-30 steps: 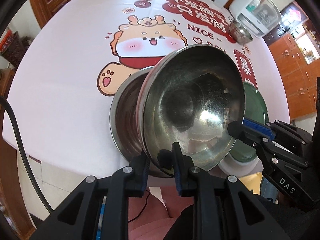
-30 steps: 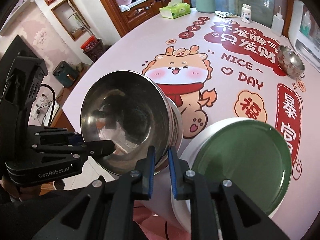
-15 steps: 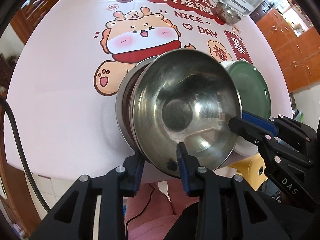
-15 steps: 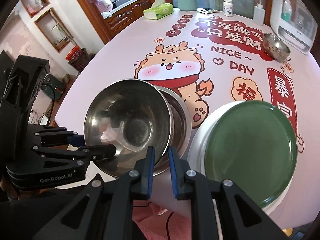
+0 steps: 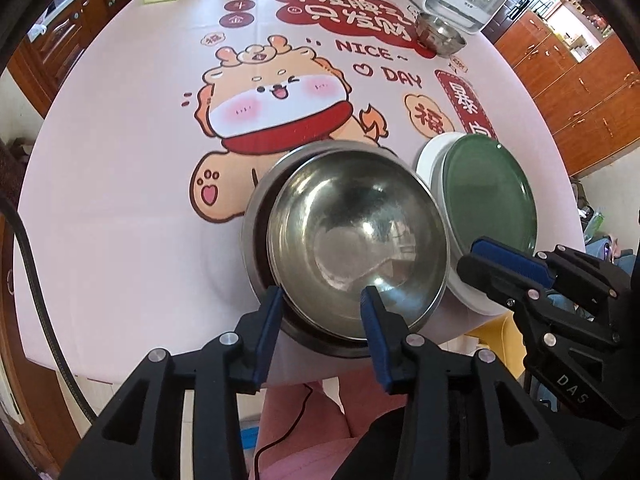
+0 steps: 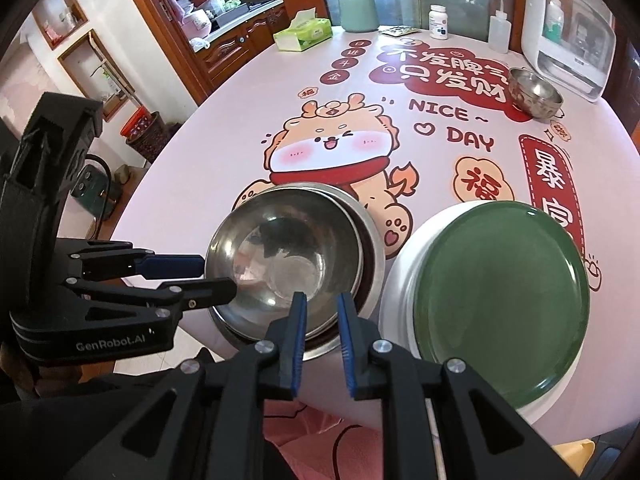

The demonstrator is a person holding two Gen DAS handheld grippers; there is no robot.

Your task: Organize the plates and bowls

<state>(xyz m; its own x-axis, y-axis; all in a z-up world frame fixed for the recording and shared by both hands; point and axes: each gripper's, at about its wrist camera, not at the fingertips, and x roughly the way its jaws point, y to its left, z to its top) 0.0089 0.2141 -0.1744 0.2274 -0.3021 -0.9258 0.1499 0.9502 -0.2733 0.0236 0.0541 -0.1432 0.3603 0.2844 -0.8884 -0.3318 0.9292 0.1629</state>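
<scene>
A steel bowl [image 5: 352, 240] [image 6: 280, 260] sits nested, slightly tilted, inside a larger steel bowl [image 5: 256, 216] [image 6: 372, 248] at the table's near edge. My left gripper [image 5: 322, 294] [image 6: 218, 276] straddles the upper bowl's rim and its jaws are opening; the pads stand clear of the metal. My right gripper [image 6: 322, 300] [image 5: 468, 256] is narrow on the same bowl's rim at the opposite side. To the right, a green plate [image 5: 488, 196] [image 6: 500, 292] lies on a white plate [image 5: 428, 160] [image 6: 396, 280].
A small steel bowl [image 5: 438, 34] [image 6: 534, 94] stands far back right by a white appliance [image 6: 568, 36]. A tissue box [image 6: 304, 34], a green canister [image 6: 358, 10] and bottles line the far edge. The printed tablecloth [image 5: 120, 160] drops off just below the bowls.
The upper bowl has come down from a steep tilt and settled into the larger bowl. My left jaws have parted off its rim. The right gripper kept its narrow hold.
</scene>
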